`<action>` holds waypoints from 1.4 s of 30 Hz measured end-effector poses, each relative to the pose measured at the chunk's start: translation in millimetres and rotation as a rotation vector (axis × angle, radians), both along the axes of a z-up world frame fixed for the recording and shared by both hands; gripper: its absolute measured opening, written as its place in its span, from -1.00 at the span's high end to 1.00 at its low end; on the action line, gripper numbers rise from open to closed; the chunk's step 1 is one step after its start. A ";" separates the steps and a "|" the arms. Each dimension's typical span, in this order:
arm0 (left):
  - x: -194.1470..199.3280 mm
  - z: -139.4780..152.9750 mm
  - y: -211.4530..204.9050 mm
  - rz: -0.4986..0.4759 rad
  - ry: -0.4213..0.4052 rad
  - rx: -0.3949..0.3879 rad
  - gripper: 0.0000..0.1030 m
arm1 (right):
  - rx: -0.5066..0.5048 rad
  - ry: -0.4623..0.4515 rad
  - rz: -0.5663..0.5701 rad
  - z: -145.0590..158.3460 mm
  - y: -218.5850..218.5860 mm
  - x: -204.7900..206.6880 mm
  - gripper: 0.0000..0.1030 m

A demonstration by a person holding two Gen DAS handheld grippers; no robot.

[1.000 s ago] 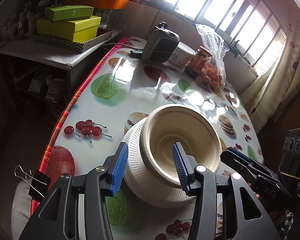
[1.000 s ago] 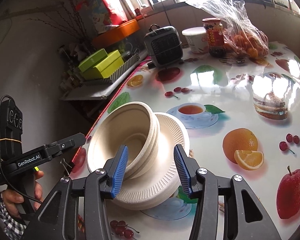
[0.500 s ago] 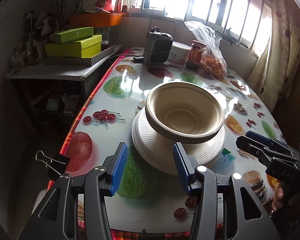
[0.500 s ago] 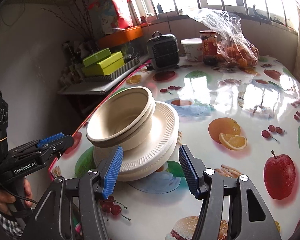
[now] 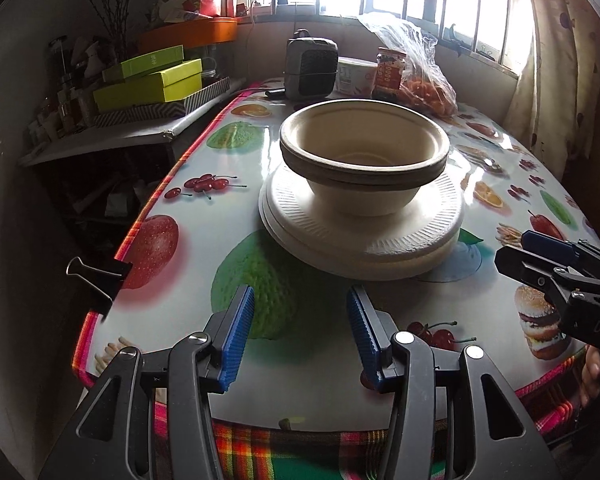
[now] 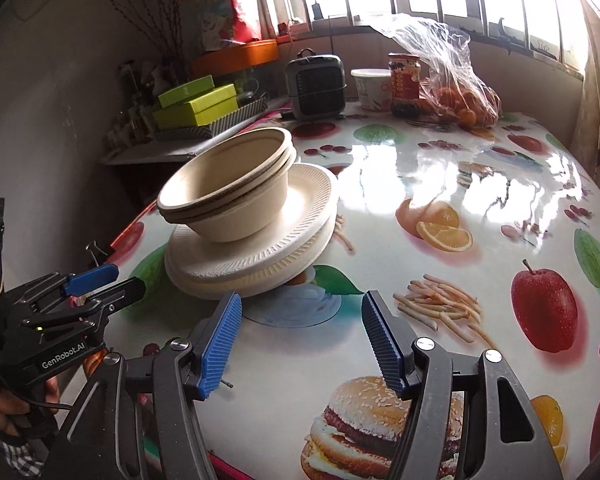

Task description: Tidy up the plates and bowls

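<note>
Nested beige bowls (image 5: 364, 160) stand upright on a stack of white ribbed plates (image 5: 364, 236) on the fruit-print table (image 5: 236, 280). My left gripper (image 5: 300, 336) is open and empty, near the table's front edge, short of the stack. My right gripper (image 6: 300, 344) is open and empty, also back from the stack; the bowls (image 6: 228, 196) and plates (image 6: 256, 252) lie ahead to its left. Each gripper shows in the other's view, the right one (image 5: 548, 260) and the left one (image 6: 88, 284).
At the table's far end stand a grey heater (image 5: 310, 66), a white tub (image 5: 354, 76), a red-labelled jar (image 5: 388, 72) and a plastic bag of oranges (image 5: 424, 84). A side shelf with green boxes (image 5: 152, 84) is on the left. A binder clip (image 5: 96, 276) grips the table edge.
Both grippers have pulled back from the stack toward the table's near edge. The bowls and plates, tilted and between the jaws a second ago, now stand level on the table.
</note>
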State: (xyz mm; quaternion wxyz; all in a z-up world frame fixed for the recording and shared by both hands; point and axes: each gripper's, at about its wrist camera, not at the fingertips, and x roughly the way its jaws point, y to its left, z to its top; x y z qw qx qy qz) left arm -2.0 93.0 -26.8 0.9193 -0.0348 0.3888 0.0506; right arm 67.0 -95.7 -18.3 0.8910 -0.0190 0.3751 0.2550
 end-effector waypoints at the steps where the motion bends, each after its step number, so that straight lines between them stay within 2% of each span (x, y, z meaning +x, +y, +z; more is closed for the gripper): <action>1: 0.3 -3.2 -1.5 -0.001 0.009 -0.001 0.05 | -0.005 0.007 -0.006 -3.5 -1.1 -0.1 -0.26; 7: 1.2 -13.8 -7.5 -0.002 0.038 -0.022 0.05 | -0.046 0.036 -0.034 -21.6 -4.8 0.1 -0.27; 11: 2.7 -17.2 -8.2 0.013 0.049 -0.024 0.05 | -0.060 0.040 -0.043 -25.6 -4.5 1.1 -0.43; 18: 4.9 -17.8 -9.6 0.042 0.056 -0.030 0.05 | -0.069 0.042 -0.042 -26.7 -1.9 0.3 -0.60; 25: 6.5 -19.6 -17.1 0.055 0.059 0.025 0.04 | -0.068 0.038 -0.054 -26.8 -1.3 0.2 -0.65; 42: 4.4 -21.2 -16.2 0.064 0.037 0.014 0.01 | -0.112 0.019 -0.088 -28.2 4.2 -1.3 -0.67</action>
